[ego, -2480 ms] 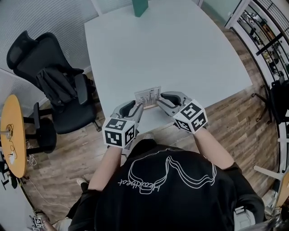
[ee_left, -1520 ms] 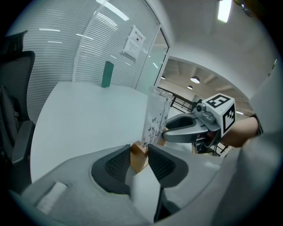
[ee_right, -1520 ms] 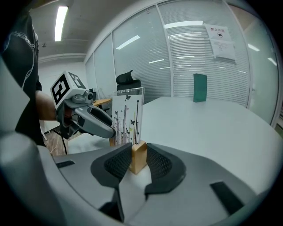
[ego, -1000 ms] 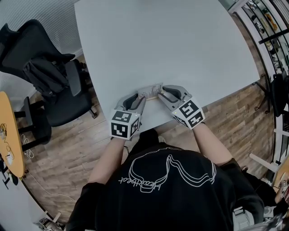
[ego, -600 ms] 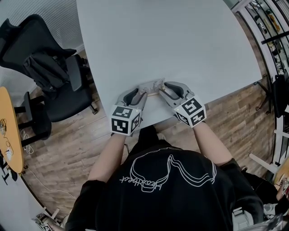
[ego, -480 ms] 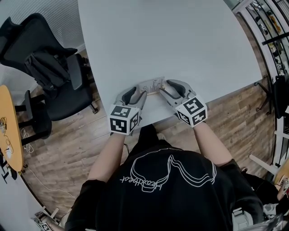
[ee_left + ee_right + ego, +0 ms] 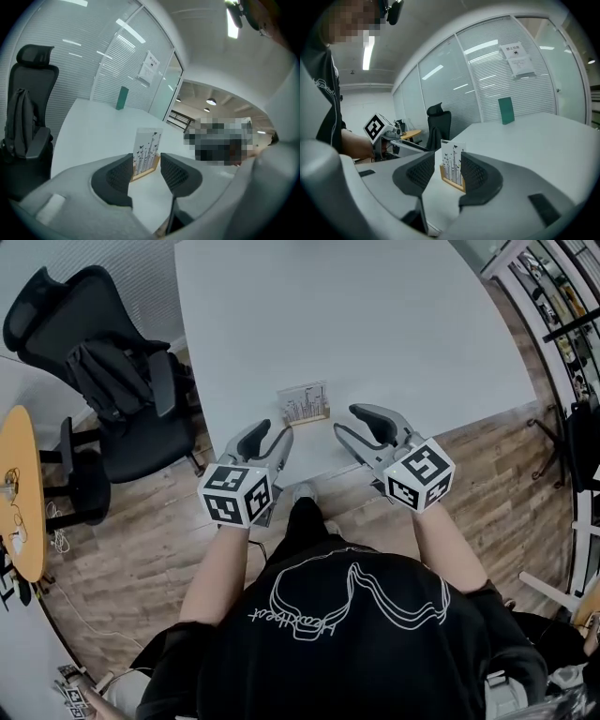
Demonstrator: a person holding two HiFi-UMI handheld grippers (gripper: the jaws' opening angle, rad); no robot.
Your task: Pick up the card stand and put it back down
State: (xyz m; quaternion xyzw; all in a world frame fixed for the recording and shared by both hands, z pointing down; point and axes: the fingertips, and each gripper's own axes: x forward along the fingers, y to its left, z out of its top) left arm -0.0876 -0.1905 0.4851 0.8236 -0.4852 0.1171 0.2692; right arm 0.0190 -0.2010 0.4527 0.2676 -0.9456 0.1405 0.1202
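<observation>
The card stand (image 7: pixel 305 403), a white printed card in a small wooden base, stands upright on the white table (image 7: pixel 375 315) near its front edge. My left gripper (image 7: pixel 270 434) hangs just short of it on the left, and my right gripper (image 7: pixel 349 420) just short on the right. Both sets of jaws are opening, and neither touches the stand. In the left gripper view the card stand (image 7: pixel 147 145) shows beyond the left gripper (image 7: pixel 146 164). The right gripper view shows the card stand (image 7: pixel 453 154) past the tips of the right gripper (image 7: pixel 447 164).
A black office chair (image 7: pixel 103 381) with a dark garment over it stands left of the table. A round wooden side table (image 7: pixel 19 502) is at the far left. A green block (image 7: pixel 122 97) sits at the table's far end. Shelving (image 7: pixel 562 315) lines the right.
Both grippers have let go of the card stand and drawn back toward the person. The jaws have spread wider. The stand stays upright on the table.
</observation>
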